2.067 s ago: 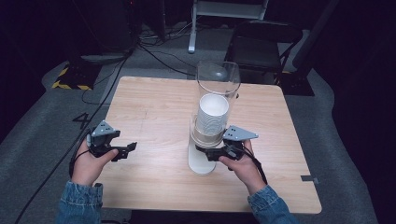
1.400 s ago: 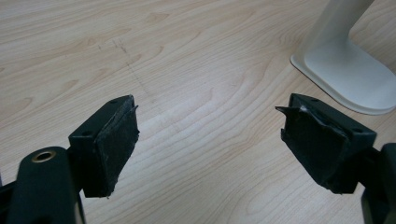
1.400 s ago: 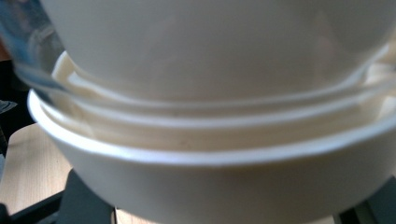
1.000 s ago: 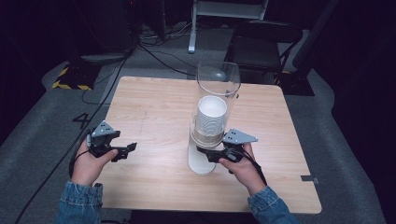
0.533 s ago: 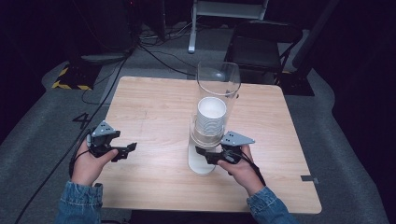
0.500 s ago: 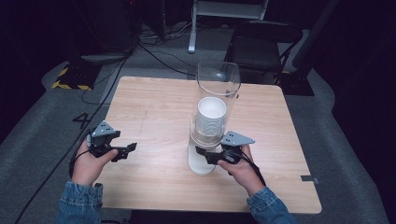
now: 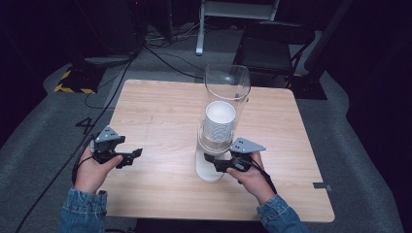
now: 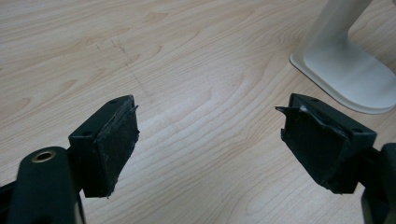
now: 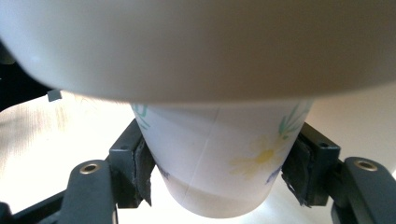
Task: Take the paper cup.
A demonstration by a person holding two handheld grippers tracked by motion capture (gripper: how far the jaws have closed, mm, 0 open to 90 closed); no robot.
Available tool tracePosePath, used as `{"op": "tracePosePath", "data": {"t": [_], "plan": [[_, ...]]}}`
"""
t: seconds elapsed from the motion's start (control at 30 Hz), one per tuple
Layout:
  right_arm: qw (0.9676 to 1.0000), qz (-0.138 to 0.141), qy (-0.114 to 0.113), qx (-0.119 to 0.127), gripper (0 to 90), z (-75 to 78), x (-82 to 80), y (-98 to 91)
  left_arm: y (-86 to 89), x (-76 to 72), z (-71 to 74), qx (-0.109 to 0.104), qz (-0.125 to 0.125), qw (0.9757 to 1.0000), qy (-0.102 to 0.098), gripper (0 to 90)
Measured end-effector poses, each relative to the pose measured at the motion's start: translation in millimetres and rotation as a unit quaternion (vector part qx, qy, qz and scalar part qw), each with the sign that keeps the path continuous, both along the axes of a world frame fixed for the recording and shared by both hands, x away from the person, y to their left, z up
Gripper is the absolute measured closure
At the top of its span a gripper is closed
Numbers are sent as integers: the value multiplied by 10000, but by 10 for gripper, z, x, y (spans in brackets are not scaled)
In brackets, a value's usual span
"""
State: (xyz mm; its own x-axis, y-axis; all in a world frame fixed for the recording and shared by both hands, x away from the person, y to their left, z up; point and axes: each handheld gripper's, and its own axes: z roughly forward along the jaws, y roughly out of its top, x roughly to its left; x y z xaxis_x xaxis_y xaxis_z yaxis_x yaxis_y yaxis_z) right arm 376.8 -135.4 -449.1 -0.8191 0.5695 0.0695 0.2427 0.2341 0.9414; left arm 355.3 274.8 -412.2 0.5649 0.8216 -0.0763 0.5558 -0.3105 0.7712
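- Your right gripper [image 7: 212,160] sits at the foot of the cup dispenser [image 7: 226,104], a clear tube on a white stand near the middle of the worktop [image 7: 160,111].
- In the right gripper view, the lowest paper cup [image 9: 219,154] hangs out of the dispenser's white collar [image 9: 196,46], right between your two fingers [image 9: 140,170].
- Those fingers have just been closing in, and both pads now press on the cup's sides, one on each flank, low down near its base.
- The cup is white with a yellow flower and green leaves printed on it; its bottom edge hangs just below the pads.
- From the high view, a stack of cups [image 7: 219,121] stands inside the tube above your right hand.
- Your left gripper [image 7: 130,156] rests well apart from the dispenser, near the worktop's left front edge.
- In the left gripper view its fingers [image 8: 114,144] stand wide apart with bare wood between them; they hold nothing.
- The dispenser's white base [image 8: 348,70] lies off to the upper right of that view, beyond the fingers.
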Motion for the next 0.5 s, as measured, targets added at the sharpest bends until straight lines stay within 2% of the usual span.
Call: {"op": "tracePosePath", "data": {"t": [0.27,0.5], "plan": [[10000,-21,14,-25,347,-7,-13,-9,-5,4,-2,-6,4,10000,12,183],[10000,-40,-76,26,347,-26,-6,-6,-8,5,-10,-22,17,10000,28,183]]}}
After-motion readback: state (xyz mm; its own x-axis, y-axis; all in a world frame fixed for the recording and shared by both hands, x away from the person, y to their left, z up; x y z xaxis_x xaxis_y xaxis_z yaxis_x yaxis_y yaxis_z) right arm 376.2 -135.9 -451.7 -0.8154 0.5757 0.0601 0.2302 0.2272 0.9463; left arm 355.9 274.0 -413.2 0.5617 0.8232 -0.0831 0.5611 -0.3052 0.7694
